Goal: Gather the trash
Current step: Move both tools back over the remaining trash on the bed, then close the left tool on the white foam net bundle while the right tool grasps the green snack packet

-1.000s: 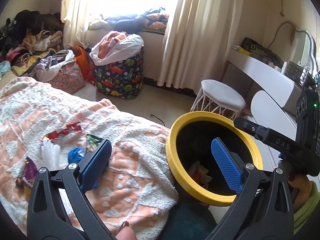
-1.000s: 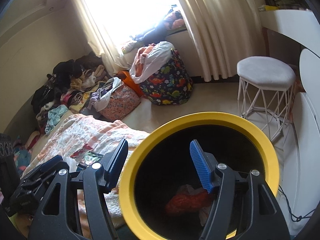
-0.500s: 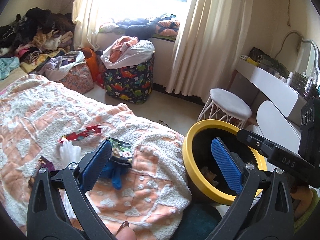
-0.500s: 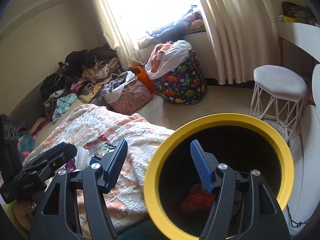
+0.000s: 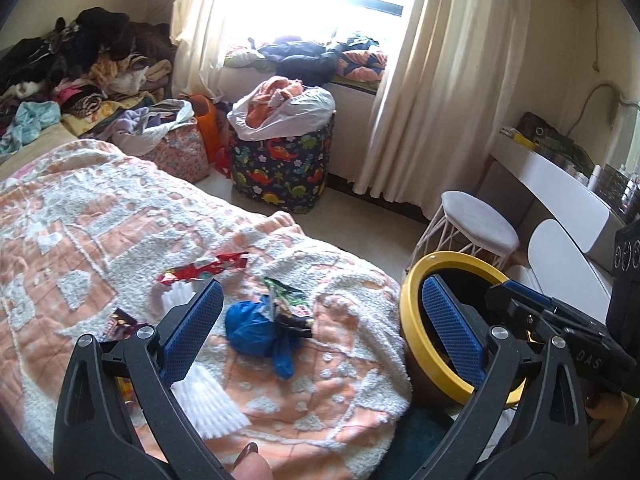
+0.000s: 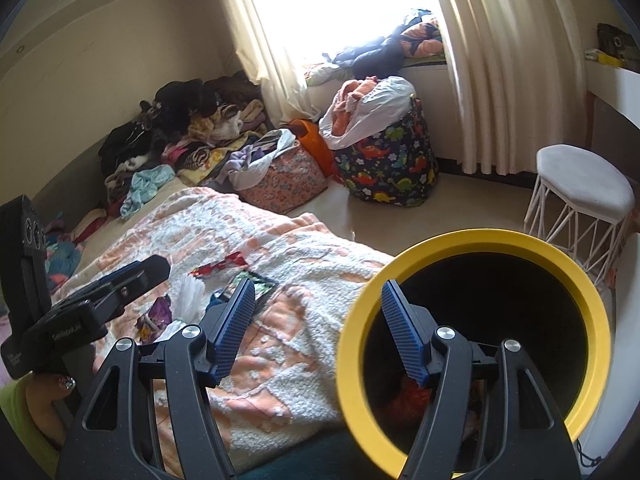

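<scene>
Left gripper hovers over the bed, fingers spread apart, nothing between them. Trash lies on the orange-and-white blanket just ahead: blue crumpled wad touching a dark green snack wrapper; red wrapper a little farther back; white pleated paper partly hidden under the left finger; another dark wrapper at the left edge (print unreadable).

Right gripper also has its fingers apart and empty. Its right finger sits over the mouth of the yellow-rimmed bin; the left finger is outside the rim, over the blanket. The bin stands against the bed's edge. Inside, at the bottom, something orange-red (dim, identity unclear).
</scene>
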`<state>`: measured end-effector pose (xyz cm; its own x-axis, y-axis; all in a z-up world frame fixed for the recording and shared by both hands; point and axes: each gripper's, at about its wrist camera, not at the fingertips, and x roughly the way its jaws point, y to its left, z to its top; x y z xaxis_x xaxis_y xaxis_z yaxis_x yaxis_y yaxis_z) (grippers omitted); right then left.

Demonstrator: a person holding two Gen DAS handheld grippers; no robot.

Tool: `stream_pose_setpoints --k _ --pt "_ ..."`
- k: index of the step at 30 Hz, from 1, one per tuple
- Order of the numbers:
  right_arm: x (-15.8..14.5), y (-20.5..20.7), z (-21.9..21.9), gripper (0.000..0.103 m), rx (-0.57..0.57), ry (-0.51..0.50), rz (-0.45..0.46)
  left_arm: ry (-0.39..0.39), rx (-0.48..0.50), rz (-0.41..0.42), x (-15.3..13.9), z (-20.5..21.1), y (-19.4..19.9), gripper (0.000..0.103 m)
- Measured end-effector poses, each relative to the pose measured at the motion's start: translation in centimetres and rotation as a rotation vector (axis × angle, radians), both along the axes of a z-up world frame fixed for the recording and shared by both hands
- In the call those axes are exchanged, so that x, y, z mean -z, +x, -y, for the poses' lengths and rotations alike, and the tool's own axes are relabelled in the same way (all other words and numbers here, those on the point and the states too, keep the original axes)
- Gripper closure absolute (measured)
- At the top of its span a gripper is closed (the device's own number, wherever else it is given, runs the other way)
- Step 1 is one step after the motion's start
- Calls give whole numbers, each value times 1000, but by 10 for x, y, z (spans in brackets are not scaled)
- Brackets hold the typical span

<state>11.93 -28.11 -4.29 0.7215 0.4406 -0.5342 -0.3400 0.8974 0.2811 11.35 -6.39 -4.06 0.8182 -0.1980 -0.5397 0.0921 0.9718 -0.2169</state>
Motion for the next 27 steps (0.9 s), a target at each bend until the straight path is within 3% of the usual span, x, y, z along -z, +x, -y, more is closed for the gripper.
stream_pose_setpoints --k 10,19,27 --pt "4 0 -36 40 -84 -40 -15 -20 -57 -20 9 -32 -3 11" --pt "16 12 -71 40 -154 -80 -56 -15 -98 -92 30 -62 -8 11" --pt "31 28 -96 40 -201 -98 -95 -62 -93 -176 48 -79 -12 35"
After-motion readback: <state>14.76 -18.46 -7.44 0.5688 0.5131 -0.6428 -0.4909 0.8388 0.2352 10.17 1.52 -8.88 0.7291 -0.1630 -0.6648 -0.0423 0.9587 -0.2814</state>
